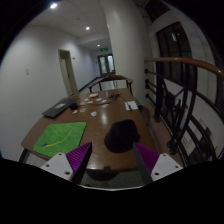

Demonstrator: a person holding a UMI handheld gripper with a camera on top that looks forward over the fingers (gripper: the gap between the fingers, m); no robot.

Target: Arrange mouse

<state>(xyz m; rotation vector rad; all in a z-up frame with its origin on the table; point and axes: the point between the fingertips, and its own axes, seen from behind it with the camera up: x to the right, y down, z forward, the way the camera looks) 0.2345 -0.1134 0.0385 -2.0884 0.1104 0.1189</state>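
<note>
purple pads [75,156] on the hand-held gripper [111,158] frame the near view, the two fingers spread wide with nothing between them. just ahead of them, a little toward the right finger, sits the mouse [121,135], a dark rounded shape resting on its own on the wooden desk [90,125]; it is too dark to tell which way it faces.

to do this step well, i'd judge the fingers need to come forward and down so the mouse sits squarely between the pads, one at each flank, before any squeeze. closing from an off-centre line would likely nudge it sideways, since a smooth mouse slides easily on a bare desk.

to the left of the mouse lies a green mat [59,137], a likely place to set it, though the task doesn't say. further back are a dark flat device [59,108] and some papers [131,104]. a railing [178,95] runs close along the right side of the desk.
</note>
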